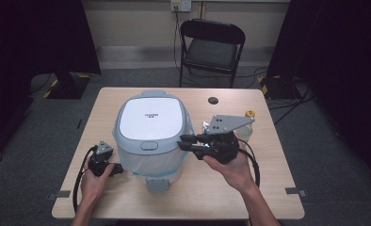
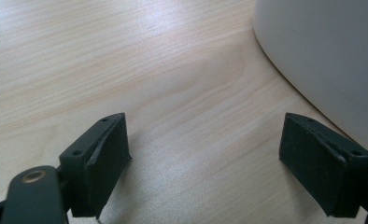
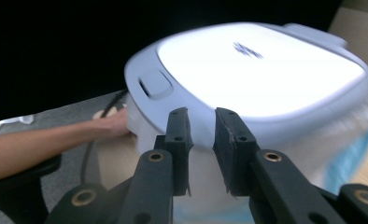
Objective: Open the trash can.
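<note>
At the left our left gripper point(image 1: 109, 165) rests on the table point(image 1: 212, 188), jaws spread wide with nothing between them, just beside the rice cooker point(image 1: 150, 134) at the table's middle. On its right, our right gripper point(image 1: 187, 142) hovers near the lid rim, jaws nearly together, holding nothing.

A small dark line of print is being shown on the white panel of the rice cooker point(image 1: 151, 136) lid point(image 1: 149, 118), near the panel's middle in the high view, but it is too small for any letter to be made out. The same mark is being seen on the lid point(image 3: 266, 70) in the right gripper view, smeared by blur and unreadable. No other text, number or sign is being displayed legibly anywhere.
</note>
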Action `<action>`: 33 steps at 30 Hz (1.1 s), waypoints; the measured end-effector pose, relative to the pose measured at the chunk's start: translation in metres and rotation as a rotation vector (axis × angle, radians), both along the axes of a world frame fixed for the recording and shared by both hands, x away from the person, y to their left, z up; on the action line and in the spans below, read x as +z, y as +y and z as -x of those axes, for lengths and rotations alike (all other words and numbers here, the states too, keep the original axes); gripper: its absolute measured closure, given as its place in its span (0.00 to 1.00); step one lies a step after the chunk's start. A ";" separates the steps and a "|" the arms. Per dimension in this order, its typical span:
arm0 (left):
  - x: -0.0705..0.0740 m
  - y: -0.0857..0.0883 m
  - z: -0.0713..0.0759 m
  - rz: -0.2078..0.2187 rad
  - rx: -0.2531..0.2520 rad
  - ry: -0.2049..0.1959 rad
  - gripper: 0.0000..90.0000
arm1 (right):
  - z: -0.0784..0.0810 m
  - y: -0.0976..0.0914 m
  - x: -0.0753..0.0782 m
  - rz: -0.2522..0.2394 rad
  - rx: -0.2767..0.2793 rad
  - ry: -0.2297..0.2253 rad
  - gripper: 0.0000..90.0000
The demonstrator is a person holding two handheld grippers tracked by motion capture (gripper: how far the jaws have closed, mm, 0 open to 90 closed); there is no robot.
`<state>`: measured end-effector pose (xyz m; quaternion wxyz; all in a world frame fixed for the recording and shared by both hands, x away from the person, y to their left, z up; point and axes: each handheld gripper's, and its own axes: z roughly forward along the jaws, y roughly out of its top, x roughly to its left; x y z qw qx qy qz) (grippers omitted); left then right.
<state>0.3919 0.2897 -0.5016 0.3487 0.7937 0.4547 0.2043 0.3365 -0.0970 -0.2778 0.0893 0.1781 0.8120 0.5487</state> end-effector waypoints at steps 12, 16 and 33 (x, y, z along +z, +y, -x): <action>0.000 0.000 0.000 0.000 0.000 0.000 0.17 | -0.008 0.057 0.000 0.035 0.101 -0.007 0.93; 0.000 0.000 0.000 -0.001 0.000 0.000 0.17 | -0.008 0.064 -0.001 0.031 0.114 -0.005 0.95; 0.000 0.000 0.000 0.000 0.000 0.000 0.17 | -0.002 0.066 -0.003 0.041 0.120 -0.009 0.99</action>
